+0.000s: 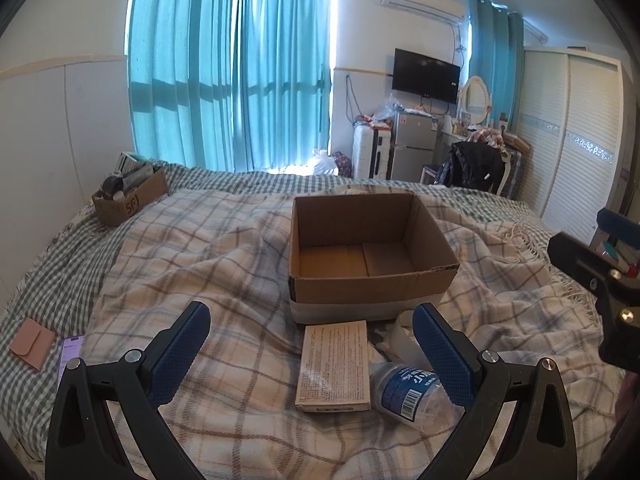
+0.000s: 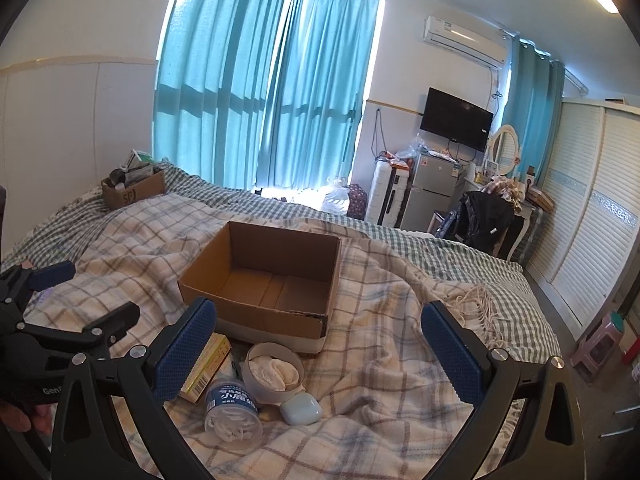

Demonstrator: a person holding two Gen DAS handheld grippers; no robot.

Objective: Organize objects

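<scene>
Jaws spread on both grippers, holding nothing; box [image 1: 360, 248] empty; carton [image 1: 334, 366], bottle [image 1: 408, 392], tub [image 2: 274, 372] remain unpacked.

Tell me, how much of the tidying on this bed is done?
Nothing looks done: the cardboard box is empty. Nothing is in hand either; the left gripper and right gripper are both open, hovering. Left to sort: the flat carton, the blue-labelled jar, the round tub and the pale case, all lying before the box.
</scene>
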